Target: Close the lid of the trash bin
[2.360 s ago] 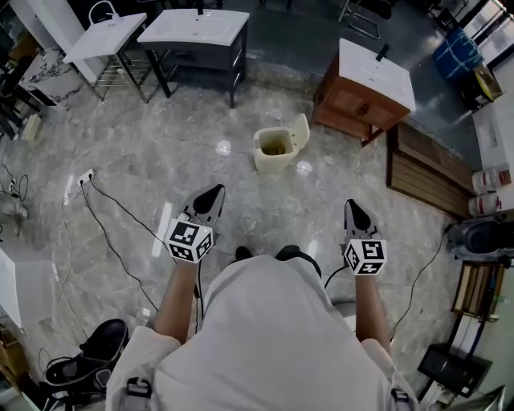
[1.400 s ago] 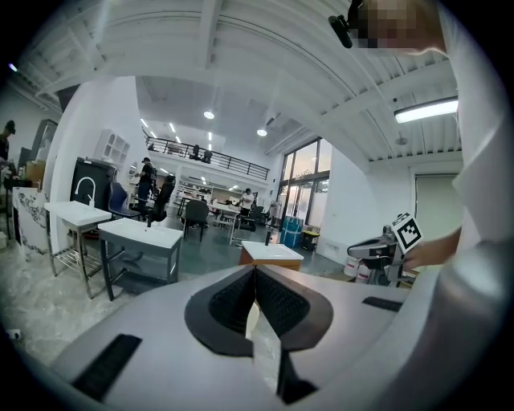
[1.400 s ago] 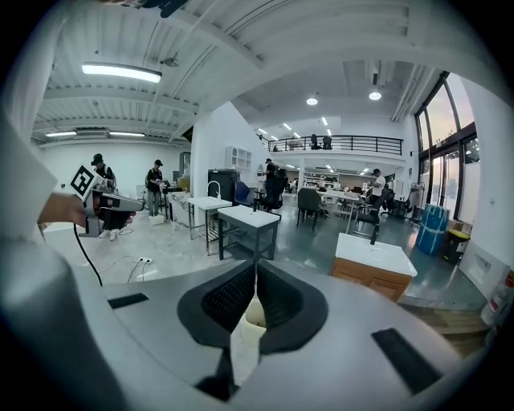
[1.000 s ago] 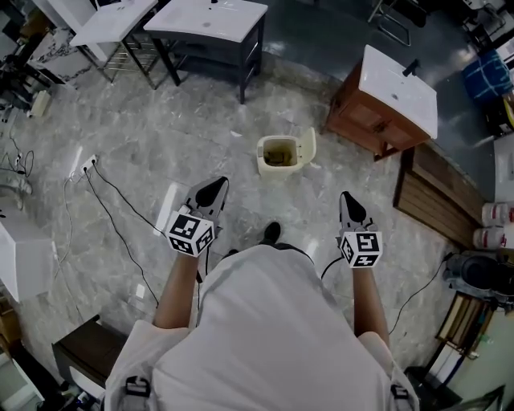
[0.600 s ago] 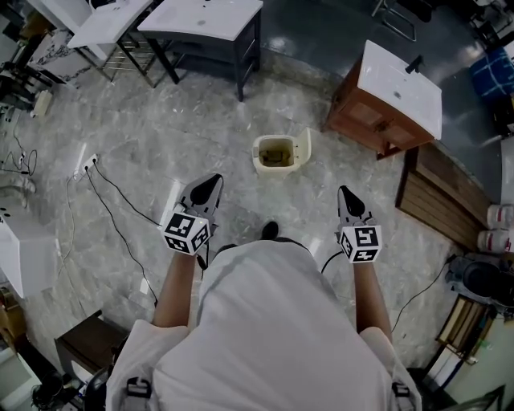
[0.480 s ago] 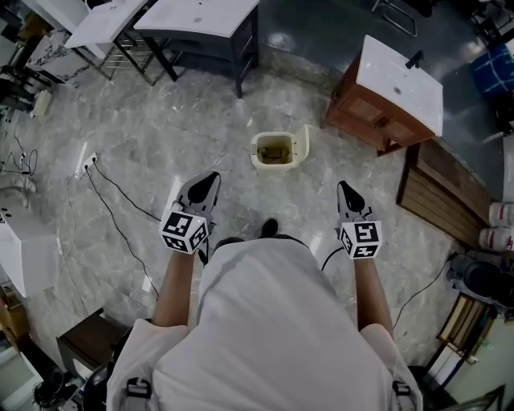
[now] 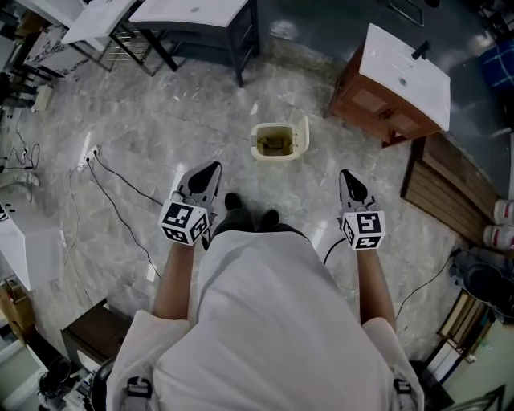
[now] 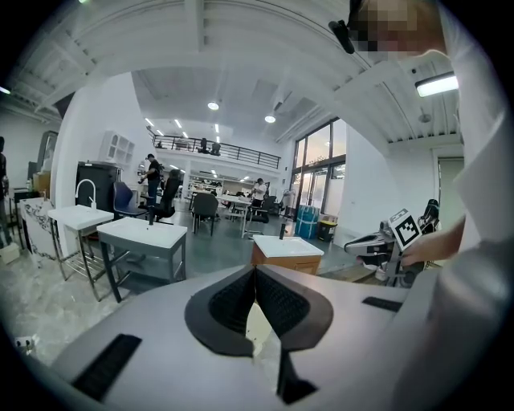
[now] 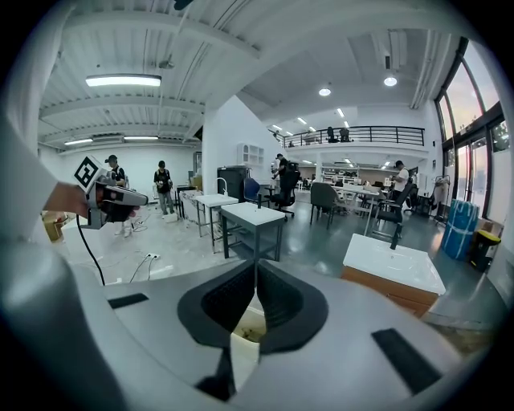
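Note:
A cream trash bin [image 7: 277,143] stands on the marble floor ahead of me, with its lid [image 7: 303,133] tipped up on the right side and some waste inside. My left gripper [image 7: 213,167] is held low to the bin's near left, shut and empty. My right gripper [image 7: 345,172] is at the near right, also shut on nothing. Both are well short of the bin. In the right gripper view the bin [image 9: 245,333] shows below the closed jaws [image 9: 256,265]. A cream sliver of the bin [image 8: 259,327] shows under the left gripper [image 8: 255,271].
A wooden cabinet with a white sink top [image 7: 397,84] stands to the right of the bin. A dark table with a white top [image 7: 197,14] is at the back left. Cables [image 7: 120,181] and a socket strip [image 7: 91,152] lie on the floor at left. Wooden panels [image 7: 450,189] are on the right.
The person has stepped forward toward the bin and both grippers have gone forward with them. Both stay shut. The bin's lid stands up as before.

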`<state>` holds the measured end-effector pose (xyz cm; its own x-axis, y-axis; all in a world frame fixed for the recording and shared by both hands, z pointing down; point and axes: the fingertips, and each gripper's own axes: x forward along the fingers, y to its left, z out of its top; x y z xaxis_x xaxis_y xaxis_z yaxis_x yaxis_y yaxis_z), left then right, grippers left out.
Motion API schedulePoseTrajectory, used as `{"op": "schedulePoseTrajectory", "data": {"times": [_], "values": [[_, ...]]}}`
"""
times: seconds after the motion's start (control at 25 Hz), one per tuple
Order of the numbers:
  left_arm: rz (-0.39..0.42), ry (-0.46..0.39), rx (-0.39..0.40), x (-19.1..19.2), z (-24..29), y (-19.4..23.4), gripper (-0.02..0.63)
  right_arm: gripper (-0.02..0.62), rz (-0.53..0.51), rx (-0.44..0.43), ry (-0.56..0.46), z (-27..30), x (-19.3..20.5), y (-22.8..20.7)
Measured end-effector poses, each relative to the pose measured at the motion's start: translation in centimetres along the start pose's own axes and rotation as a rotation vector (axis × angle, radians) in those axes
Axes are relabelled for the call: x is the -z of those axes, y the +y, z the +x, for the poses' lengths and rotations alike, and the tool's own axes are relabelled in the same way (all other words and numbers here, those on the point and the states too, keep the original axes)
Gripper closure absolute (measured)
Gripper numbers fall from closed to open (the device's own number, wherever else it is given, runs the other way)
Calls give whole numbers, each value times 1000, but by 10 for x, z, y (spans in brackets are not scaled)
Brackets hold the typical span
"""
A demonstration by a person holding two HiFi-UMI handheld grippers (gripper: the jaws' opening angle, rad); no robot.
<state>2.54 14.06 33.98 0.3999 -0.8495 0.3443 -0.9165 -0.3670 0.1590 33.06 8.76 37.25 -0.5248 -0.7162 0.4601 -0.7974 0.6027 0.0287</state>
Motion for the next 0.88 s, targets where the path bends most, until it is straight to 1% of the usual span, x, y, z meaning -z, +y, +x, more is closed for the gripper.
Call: {"op": "schedulePoseTrajectory", "data": {"times": [0.16, 0.36, 0.64, 0.88], "values": [[-1, 5, 14, -1, 9, 6, 588, 563, 1, 3, 10, 9, 0, 3], [-2, 13, 52, -3, 24, 19, 588, 563, 8, 26, 32, 24, -3, 6], [18, 40, 122, -10, 64, 56, 588, 563, 35, 63, 88, 59, -9, 5], [24, 88, 189, -5, 100, 90, 588, 563, 85, 79, 123, 98, -12, 5]]}}
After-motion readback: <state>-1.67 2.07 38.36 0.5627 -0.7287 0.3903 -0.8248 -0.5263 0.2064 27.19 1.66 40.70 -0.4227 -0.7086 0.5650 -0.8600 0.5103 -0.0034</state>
